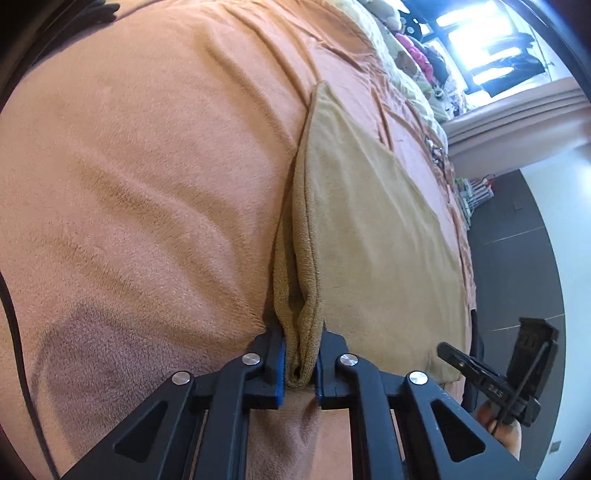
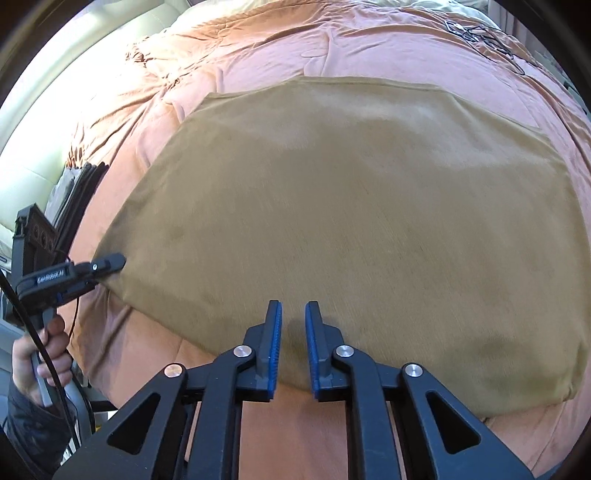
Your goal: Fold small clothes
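A tan cloth lies spread flat on the orange bed cover. My left gripper is shut on its near corner, where a bunched fold of fabric stands between the blue pads. In the right wrist view the same gripper bites the left corner of the cloth. My right gripper points down onto the cloth's near edge. Its pads stand a narrow slit apart with fabric between them. From the left wrist view, the right gripper sits at the cloth's other near corner.
A person's hand holds the left gripper's handle beside the bed. Dark folded items lie stacked at the bed's left side. A thin black cable rests on the cover at the far right. Dark floor tiles run beyond the bed edge.
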